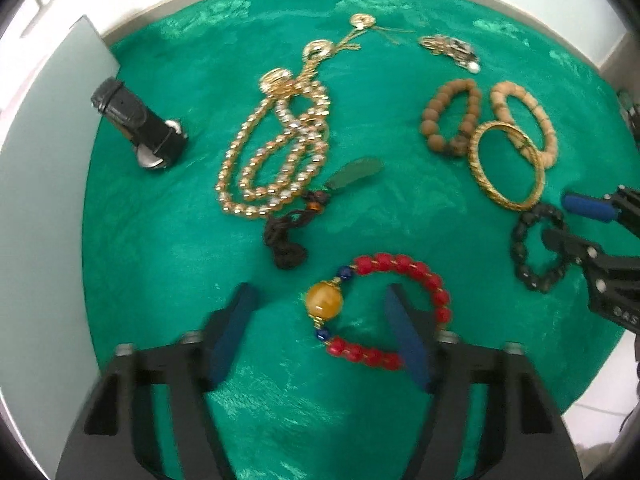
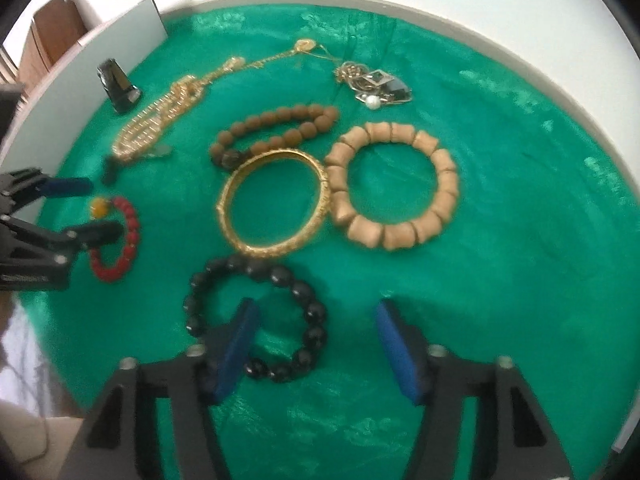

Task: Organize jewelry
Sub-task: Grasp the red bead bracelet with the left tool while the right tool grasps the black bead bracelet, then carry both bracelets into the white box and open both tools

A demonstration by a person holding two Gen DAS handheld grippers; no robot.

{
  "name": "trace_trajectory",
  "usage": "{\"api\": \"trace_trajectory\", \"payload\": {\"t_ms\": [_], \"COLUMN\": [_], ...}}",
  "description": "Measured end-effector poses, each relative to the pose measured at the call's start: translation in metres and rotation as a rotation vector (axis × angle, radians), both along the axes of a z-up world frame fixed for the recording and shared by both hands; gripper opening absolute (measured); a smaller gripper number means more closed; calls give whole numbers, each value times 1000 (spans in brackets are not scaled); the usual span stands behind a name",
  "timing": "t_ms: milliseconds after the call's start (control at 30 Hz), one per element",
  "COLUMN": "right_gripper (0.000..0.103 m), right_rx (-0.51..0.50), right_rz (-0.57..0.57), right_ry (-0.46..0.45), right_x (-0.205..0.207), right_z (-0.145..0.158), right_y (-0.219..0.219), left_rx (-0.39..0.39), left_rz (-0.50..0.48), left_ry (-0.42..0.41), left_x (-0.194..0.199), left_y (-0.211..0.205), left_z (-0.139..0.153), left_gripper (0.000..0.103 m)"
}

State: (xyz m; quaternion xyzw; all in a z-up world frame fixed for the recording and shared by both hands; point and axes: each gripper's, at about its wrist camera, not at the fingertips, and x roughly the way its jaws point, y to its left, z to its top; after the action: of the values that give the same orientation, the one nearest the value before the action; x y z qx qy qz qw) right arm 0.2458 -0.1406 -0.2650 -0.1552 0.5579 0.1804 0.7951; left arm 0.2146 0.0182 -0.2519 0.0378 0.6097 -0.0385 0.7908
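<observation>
A red bead bracelet point(image 1: 400, 262) with an amber bead point(image 1: 324, 300) lies on the green cloth point(image 1: 160, 260). My left gripper point(image 1: 320, 334) is open and low over it: the amber side sits between the blue pads, untouched, and the right pad stands inside the loop. A black bead bracelet point(image 2: 280, 276) lies under my right gripper point(image 2: 318, 350), also open. Its left pad stands inside the ring, and the ring's right side is between the pads with a gap to the right one. Each view also shows the other gripper: right gripper point(image 1: 576, 224), left gripper point(image 2: 86, 210).
Beyond lie a gold bangle point(image 2: 276, 204), a tan bead bracelet point(image 2: 448, 184), a brown bead bracelet point(image 2: 280, 116), a gold chain necklace point(image 1: 272, 152), a green pendant on black cord point(image 1: 356, 170), a black watch point(image 1: 136, 124) and a tangle of small pieces point(image 2: 376, 84). A pale board point(image 1: 48, 160) borders the left.
</observation>
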Motion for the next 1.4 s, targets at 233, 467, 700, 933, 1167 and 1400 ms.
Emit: {"api": "trace_trajectory", "payload": {"t_ms": [233, 467, 700, 933, 1167, 1400], "right_gripper": [13, 13, 13, 13, 13, 13], "right_rx": [76, 200, 285, 388, 463, 466], "right_rz": [-49, -17, 121, 304, 475, 568], "right_ry": [16, -37, -109, -132, -64, 69], "right_x": [-6, -20, -37, -57, -83, -91], "right_z": [11, 85, 165, 222, 227, 182], "right_y": [-1, -6, 37, 127, 245, 342], "left_rx": [-37, -182, -223, -165, -95, -74], "left_rz": [34, 108, 214, 373, 524, 575], "left_ry": [12, -89, -222, -288, -252, -208], "left_x": [-14, -45, -75, -118, -145, -146], "left_y": [-9, 26, 100, 194, 274, 316], "left_z": [12, 88, 172, 217, 188, 141], "left_gripper": [15, 15, 15, 15, 15, 15]}}
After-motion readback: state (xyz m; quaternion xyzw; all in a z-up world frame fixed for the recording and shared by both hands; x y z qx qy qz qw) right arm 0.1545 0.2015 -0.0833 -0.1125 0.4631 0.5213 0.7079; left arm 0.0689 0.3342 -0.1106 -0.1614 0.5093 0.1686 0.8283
